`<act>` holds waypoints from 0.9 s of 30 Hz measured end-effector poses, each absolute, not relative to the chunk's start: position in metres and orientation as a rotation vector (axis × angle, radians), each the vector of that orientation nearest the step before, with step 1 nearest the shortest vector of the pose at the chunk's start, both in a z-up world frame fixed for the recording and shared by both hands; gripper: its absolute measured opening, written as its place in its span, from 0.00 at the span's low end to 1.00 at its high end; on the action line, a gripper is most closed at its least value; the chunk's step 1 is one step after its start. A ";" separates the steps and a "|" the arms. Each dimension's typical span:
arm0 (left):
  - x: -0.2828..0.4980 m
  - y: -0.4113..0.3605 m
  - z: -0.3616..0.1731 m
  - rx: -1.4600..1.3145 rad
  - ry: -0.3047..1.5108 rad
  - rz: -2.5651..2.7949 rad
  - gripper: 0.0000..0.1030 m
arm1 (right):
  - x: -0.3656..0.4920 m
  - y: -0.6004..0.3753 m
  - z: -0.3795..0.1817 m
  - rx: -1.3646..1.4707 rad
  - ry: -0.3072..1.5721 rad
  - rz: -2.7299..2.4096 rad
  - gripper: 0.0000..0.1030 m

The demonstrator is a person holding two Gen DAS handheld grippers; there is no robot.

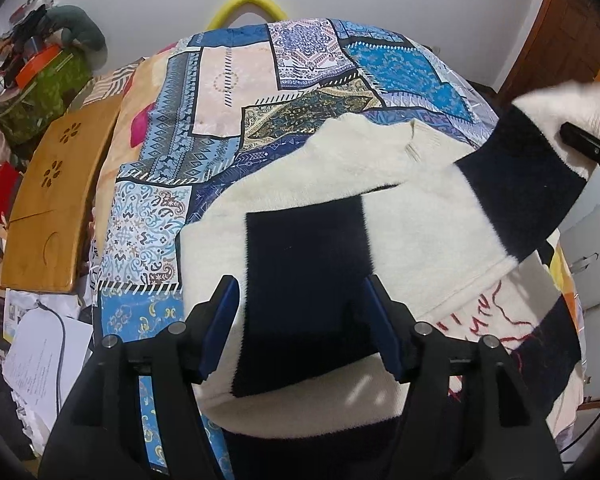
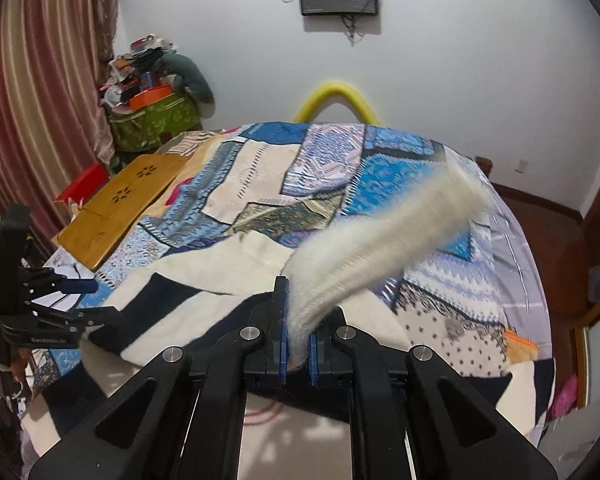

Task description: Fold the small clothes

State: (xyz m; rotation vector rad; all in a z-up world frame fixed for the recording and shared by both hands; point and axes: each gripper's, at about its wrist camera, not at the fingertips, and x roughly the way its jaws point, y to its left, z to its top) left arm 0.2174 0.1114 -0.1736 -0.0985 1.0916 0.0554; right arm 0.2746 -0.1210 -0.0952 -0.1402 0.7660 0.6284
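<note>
One sweater sleeve (image 2: 380, 236) between right claw (image 2: 297, 344)

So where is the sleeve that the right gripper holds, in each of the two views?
Left wrist view: the sleeve is at the upper right, lifted off the bed, with a navy band and its cream cuff pinched.
Right wrist view: the sleeve rises, blurred, from the closed jaws at the centre.
Shared landmark: the yellow arch behind the bed.
</note>
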 end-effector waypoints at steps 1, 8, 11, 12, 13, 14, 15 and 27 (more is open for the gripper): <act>0.218 0.111 -0.174 -0.098 1.094 0.056 0.61 | 0.275 -0.124 -0.097 -0.136 0.773 0.622 0.07; 0.218 0.105 -0.177 -0.090 1.106 0.052 0.61 | 0.281 -0.145 -0.128 -0.100 0.880 0.596 0.07; 0.219 0.104 -0.183 -0.089 1.120 0.054 0.61 | 0.282 -0.158 -0.143 -0.074 0.912 0.594 0.07; 0.220 0.105 -0.185 -0.091 1.126 0.054 0.61 | 0.282 -0.162 -0.149 -0.060 0.932 0.591 0.07; 0.221 0.105 -0.187 -0.094 1.130 0.054 0.61 | 0.282 -0.166 -0.154 -0.048 0.947 0.589 0.08; 0.221 0.105 -0.189 -0.097 1.135 0.055 0.61 | 0.282 -0.168 -0.158 -0.041 0.959 0.591 0.08; 0.221 0.105 -0.190 -0.099 1.138 0.054 0.61 | 0.281 -0.171 -0.162 -0.041 0.964 0.589 0.09; 0.222 0.099 -0.195 -0.091 1.153 0.052 0.61 | 0.286 -0.217 -0.188 0.041 1.021 0.472 0.24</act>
